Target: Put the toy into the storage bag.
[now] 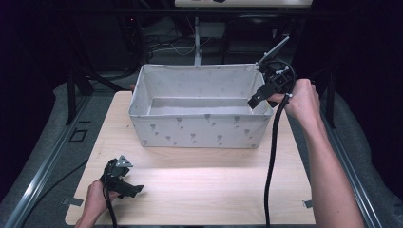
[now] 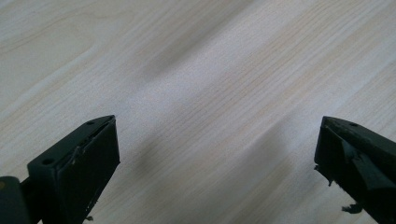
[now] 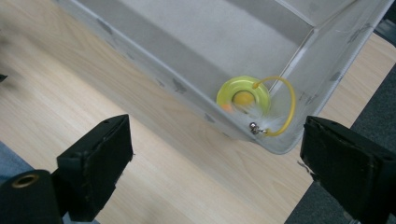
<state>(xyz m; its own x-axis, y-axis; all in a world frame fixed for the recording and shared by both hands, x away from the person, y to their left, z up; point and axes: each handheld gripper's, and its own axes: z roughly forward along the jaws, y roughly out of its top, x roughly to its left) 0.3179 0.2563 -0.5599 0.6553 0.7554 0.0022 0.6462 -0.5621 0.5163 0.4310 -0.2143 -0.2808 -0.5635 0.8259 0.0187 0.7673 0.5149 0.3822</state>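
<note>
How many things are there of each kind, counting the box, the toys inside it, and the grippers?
Fabric box: 1
Yellow-green ring toy in the box corner: 1
Grippers, both open and empty: 2, the left gripper and the right gripper
Total: 4

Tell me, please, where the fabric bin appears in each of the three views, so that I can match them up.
High view: the fabric bin stands at centre, on the far half of the wooden table.
Left gripper view: not in it; bare wooden table.
Right gripper view: its corner fills the top, a yellow ring toy inside.
Shared landmark: the wooden table.
</note>
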